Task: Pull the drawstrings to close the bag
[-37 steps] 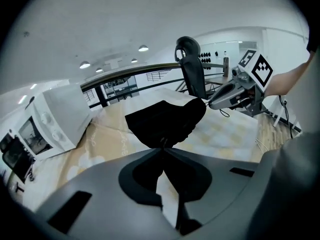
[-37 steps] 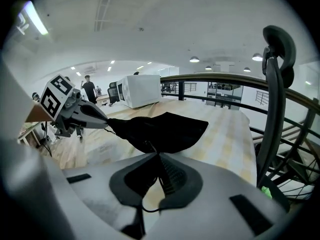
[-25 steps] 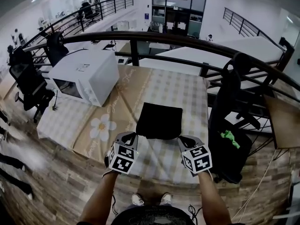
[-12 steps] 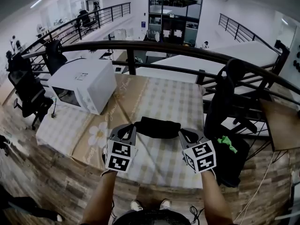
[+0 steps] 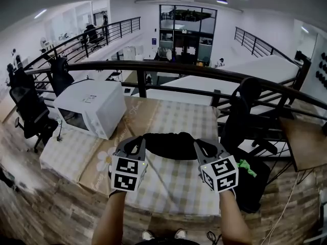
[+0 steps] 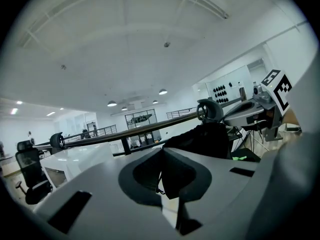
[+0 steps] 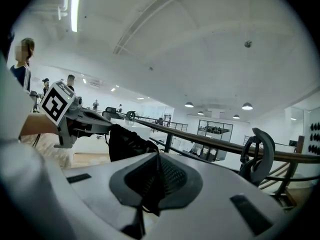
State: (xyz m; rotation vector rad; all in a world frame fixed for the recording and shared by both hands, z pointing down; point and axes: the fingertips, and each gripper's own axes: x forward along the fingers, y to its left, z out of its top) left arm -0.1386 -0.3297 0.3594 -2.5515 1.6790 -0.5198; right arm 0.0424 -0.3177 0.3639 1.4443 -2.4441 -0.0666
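The black fabric bag (image 5: 175, 144) hangs bunched between the two grippers. It appears to be lifted clear of the table under its pale checked cloth (image 5: 173, 193), and it is well apart from the white box-shaped microwave oven (image 5: 92, 106) at the table's far left corner. The left gripper (image 5: 139, 146) has its jaws pressed together on a thin dark drawstring (image 6: 161, 190) at the bag's left end. The right gripper (image 5: 198, 148) is clamped the same way on a dark strand of cord (image 7: 144, 206) at the right end. Assessment: the step in hand is the closing pull, and the mouth looks partly gathered but not yet cinched. To do it well, the two hands should draw straight apart along one level line, with equal effort on each side, so the fabric puckers evenly and does not slide toward one end. Both pinches must be kept firm, because the bag's weight seems to rest on the cords alone and a slipping strand would drop it. The pull should be steady rather than jerked. It should stop once the gathered opening resists, which the head view will confirm.
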